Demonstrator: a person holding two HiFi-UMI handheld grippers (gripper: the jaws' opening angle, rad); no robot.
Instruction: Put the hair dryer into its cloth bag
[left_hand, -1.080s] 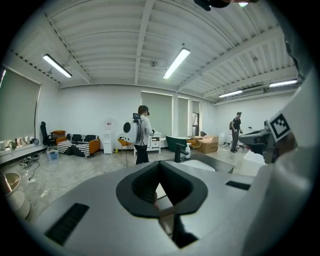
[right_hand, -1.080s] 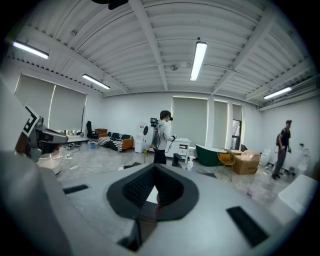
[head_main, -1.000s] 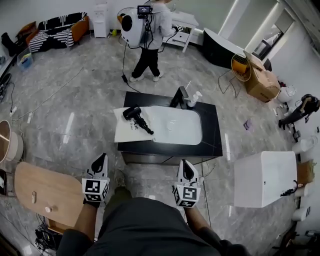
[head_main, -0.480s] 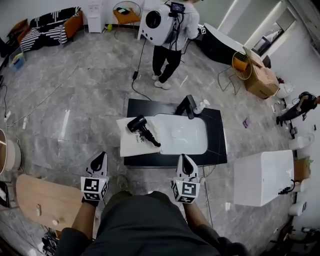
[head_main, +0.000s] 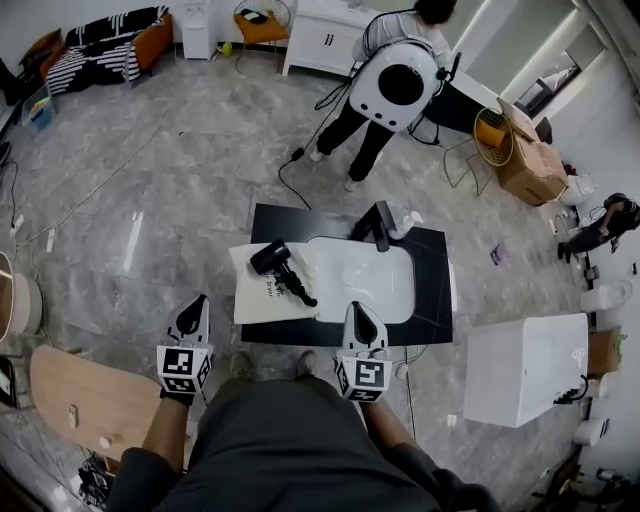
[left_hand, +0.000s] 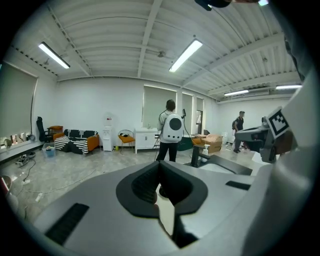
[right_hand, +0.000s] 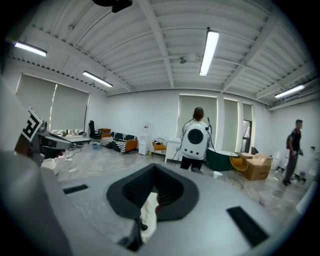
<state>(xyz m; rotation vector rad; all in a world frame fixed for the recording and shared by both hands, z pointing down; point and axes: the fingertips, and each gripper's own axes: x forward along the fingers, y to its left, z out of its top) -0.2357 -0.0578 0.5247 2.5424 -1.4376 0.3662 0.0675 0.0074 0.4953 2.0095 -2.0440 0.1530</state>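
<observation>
left claw (head_main: 196, 303): black-grey, pointed; white cube (head_main: 183, 368) with black square markers
right claw (head_main: 356, 309): same
top (head_main: 285, 450): dark grey

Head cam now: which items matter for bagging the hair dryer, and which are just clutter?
Job:
- hair dryer, lying on the cloth bag
- left gripper and right gripper, both shut and holding nothing

Lying about:
- white basin
- white bottle
- cardboard box
- wooden table
- white cabinet
</observation>
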